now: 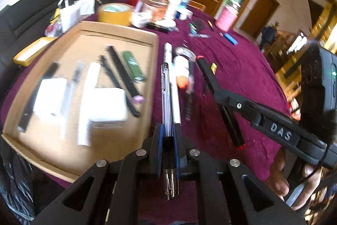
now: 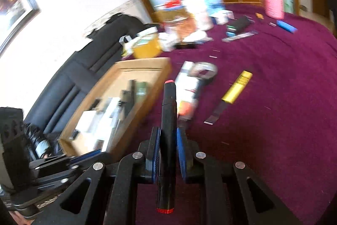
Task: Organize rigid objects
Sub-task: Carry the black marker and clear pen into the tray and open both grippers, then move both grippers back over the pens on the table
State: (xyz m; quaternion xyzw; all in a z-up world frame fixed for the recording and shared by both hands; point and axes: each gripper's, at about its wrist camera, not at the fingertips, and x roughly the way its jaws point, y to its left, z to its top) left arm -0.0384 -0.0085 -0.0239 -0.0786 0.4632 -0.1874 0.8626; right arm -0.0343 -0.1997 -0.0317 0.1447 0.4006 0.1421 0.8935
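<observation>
My left gripper [image 1: 167,130] is shut on a clear pen with a black cap [image 1: 166,96], held above the maroon tablecloth just right of a cardboard tray [image 1: 88,33]. The tray holds white boxes, black sticks, a green lighter and pens. My right gripper [image 2: 167,136] is shut on a black marker with red ends [image 2: 167,119]; it also shows in the left wrist view [image 1: 212,85], to the right of the pen. A white tube [image 1: 175,98] and a white bottle with an orange cap [image 1: 181,71] lie on the cloth past the pen.
A yellow-handled blade [image 2: 233,92], a tape roll [image 2: 205,72], a blue lighter [image 2: 286,25] and small black items lie on the cloth. Jars, a yellow tape roll [image 1: 114,13] and a pink container [image 1: 227,18] crowd the far edge. A black sofa sits left.
</observation>
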